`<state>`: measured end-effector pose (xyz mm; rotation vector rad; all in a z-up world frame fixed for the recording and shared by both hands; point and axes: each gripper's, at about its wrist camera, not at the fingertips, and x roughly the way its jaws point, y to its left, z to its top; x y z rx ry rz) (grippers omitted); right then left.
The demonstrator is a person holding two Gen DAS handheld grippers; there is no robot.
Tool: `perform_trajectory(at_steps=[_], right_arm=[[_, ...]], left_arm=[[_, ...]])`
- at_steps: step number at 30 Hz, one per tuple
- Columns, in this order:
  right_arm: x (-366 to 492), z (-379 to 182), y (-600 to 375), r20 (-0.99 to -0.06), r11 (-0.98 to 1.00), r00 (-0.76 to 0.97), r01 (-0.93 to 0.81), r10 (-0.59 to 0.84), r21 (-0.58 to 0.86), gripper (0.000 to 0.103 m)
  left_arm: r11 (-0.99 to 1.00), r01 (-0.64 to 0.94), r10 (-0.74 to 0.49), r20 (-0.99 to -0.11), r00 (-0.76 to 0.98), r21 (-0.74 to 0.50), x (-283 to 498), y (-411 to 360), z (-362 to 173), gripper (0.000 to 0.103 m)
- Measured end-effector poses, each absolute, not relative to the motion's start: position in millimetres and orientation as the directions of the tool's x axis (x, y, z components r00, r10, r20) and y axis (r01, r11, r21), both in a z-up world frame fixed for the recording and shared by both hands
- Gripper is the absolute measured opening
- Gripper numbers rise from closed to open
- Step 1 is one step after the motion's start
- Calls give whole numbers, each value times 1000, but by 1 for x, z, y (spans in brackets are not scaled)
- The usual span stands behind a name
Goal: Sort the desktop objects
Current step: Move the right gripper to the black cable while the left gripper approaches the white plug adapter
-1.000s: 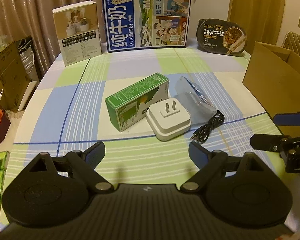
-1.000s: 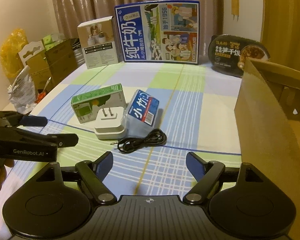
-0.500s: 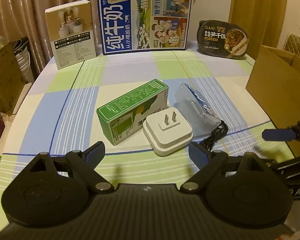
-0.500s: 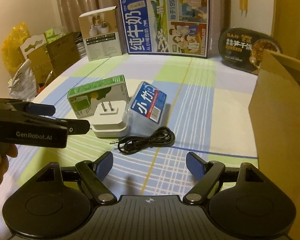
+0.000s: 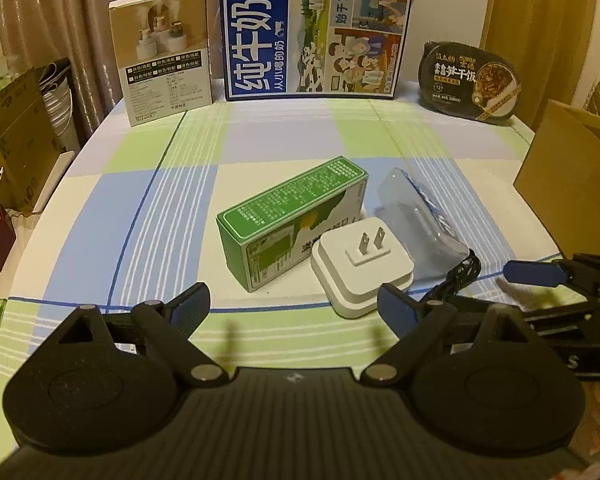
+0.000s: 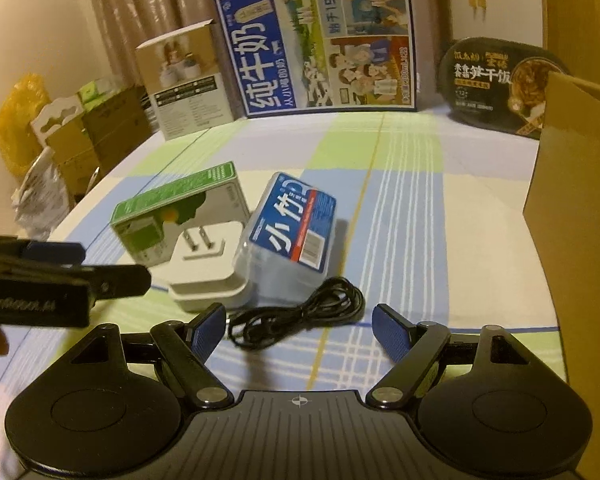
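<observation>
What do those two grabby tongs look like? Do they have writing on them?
Both tongs are black plastic. The left tongs and right tongs each have two thin black fingers tipped with dark blue ridged pads, hinged with silver pins onto two rounded, teardrop-shaped black plates. A small crosshair mark sits on the ribbed middle part. Seen from the side, the left one carries blurred white lettering. No cables or sleeves show.

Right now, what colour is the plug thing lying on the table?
White plug, with two metal prongs; clearest in the left wrist view.

Checked table: box, plug, cable.
</observation>
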<state>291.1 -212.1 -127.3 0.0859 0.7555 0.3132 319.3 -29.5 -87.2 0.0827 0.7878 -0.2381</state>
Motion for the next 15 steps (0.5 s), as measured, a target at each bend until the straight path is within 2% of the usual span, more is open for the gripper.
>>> perform_trajectory(at_steps=[10, 13, 15], right_arm=[[304, -140, -202, -675, 960, 683, -203, 280, 193, 78], [304, -142, -197, -671, 962, 690, -207, 271, 176, 85], [304, -142, -193, -672, 962, 689, -223, 271, 159, 85]], left_arm=[[980, 191, -174, -723, 668, -60, 327, -22, -91, 88], [982, 179, -171, -726, 666, -67, 327, -20, -92, 88], [982, 177, -168, -727, 666, -65, 327, -20, -92, 88]])
